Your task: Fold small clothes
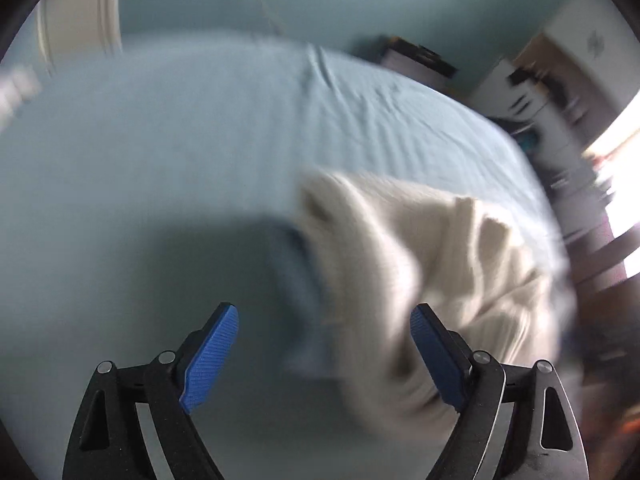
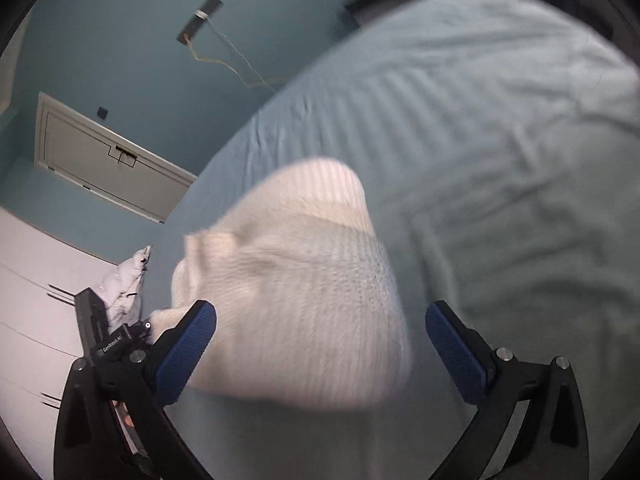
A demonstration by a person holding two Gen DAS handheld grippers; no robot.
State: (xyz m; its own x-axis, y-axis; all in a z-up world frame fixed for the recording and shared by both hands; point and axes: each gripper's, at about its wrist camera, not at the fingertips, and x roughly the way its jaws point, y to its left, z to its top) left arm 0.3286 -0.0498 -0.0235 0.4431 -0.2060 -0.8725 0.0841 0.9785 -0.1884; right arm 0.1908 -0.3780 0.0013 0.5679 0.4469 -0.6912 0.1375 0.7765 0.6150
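A cream ribbed knit garment [image 2: 296, 300] lies bunched on the light blue bedsheet [image 2: 480, 140]. In the right wrist view it fills the space just beyond my right gripper [image 2: 322, 308], which is open, its blue pads [image 2: 184, 356] wide apart and not pressing the knit. In the blurred left wrist view the same garment [image 1: 400, 248] lies to the right of centre. My left gripper [image 1: 324, 310] is open above the sheet [image 1: 160, 140], with nothing between its fingers. Its right finger [image 1: 436, 356] stands in front of the garment's edge.
A black device [image 2: 92, 328] and crumpled white cloth [image 2: 124, 280] are at the bed's left edge. Beyond are white drawers [image 2: 28, 300], a white door [image 2: 108, 160] and a blue wall with a dangling cable [image 2: 232, 64]. Cluttered shelves [image 1: 552, 112] stand past the bed's right side.
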